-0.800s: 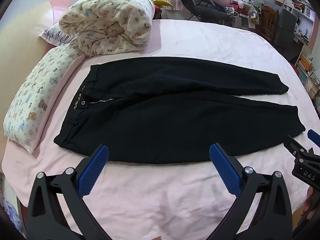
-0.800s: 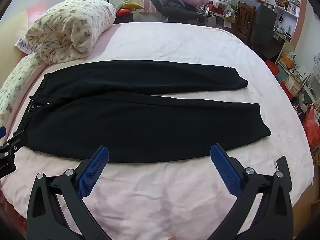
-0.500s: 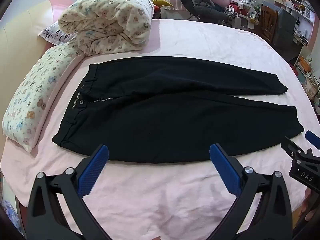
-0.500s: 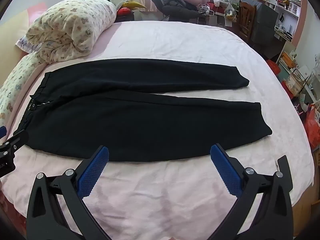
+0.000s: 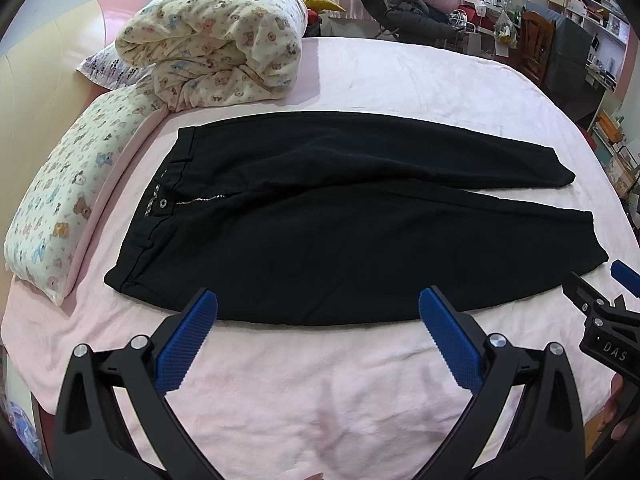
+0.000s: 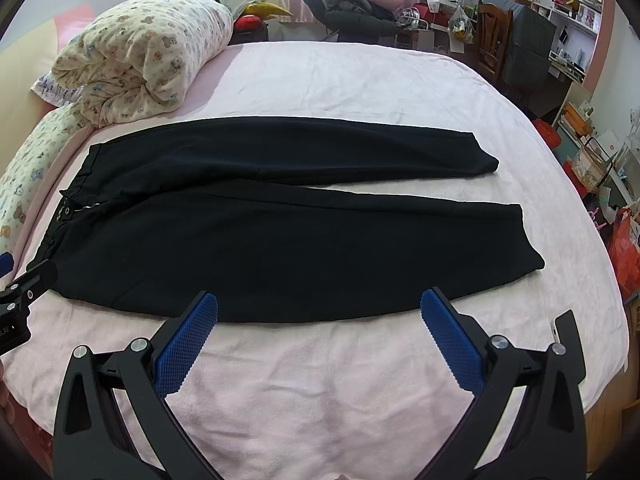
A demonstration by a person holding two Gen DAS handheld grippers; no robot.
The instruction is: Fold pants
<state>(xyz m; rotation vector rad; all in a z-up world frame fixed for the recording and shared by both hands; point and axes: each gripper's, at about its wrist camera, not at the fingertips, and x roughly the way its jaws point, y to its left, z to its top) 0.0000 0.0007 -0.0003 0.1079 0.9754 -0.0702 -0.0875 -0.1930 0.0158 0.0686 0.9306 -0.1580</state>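
Note:
Black pants (image 5: pixel 340 224) lie flat on the pink bed, waistband to the left, both legs stretched to the right; they also show in the right wrist view (image 6: pixel 280 232). My left gripper (image 5: pixel 318 308) is open and empty, hovering just in front of the pants' near edge toward the waist end. My right gripper (image 6: pixel 319 308) is open and empty, in front of the near leg's edge. The right gripper's body shows at the right edge of the left wrist view (image 5: pixel 608 320). The left gripper's body shows at the left edge of the right wrist view (image 6: pixel 20 300).
A rolled bear-print duvet (image 5: pixel 216 36) and a pillow (image 5: pixel 60 208) lie at the bed's left end. The pink bedsheet (image 5: pixel 420 80) stretches beyond the pants. Chairs, shelves and clutter (image 6: pixel 520 40) stand past the bed's far and right edges.
Both grippers have shifted slightly; the view of the pants has drifted a little. Both stay open and empty.

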